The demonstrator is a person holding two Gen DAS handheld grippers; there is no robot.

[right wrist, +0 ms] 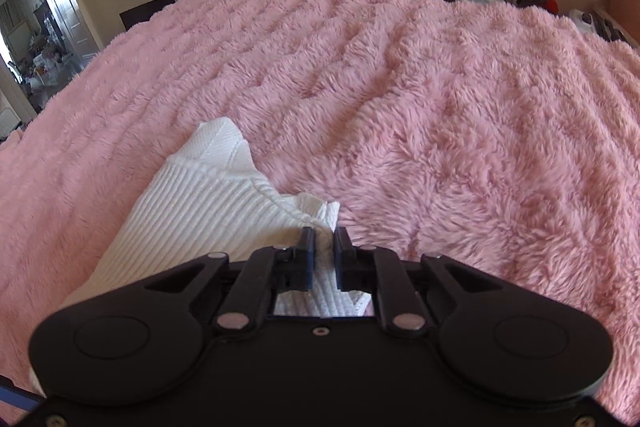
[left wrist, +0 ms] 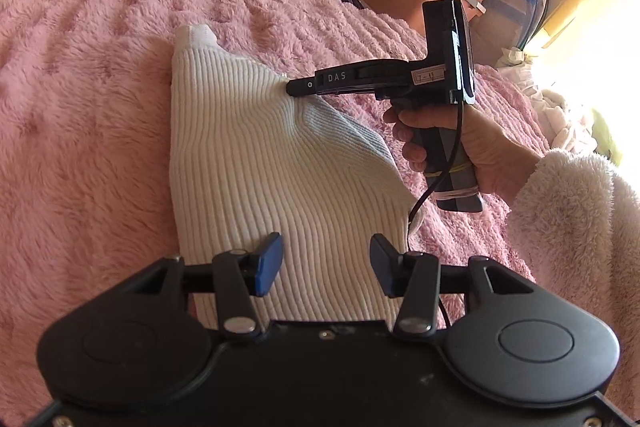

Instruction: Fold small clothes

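The bed is covered edge to edge by a fluffy pink blanket [right wrist: 440,99], all ripples and tufts. Only a white ribbed knit [left wrist: 256,163] lies on it, partly folded, one edge lifted.

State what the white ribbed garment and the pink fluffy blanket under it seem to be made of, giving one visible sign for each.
White ribbed garment: apparently knitted fabric, cotton or a blend, matte; parallel raised ribs run along it and it puckers softly where the right gripper pinches it.
Pink fluffy blanket: probably synthetic plush fleece; its long, tufted pile lies in wavy rows with a faint sheen.
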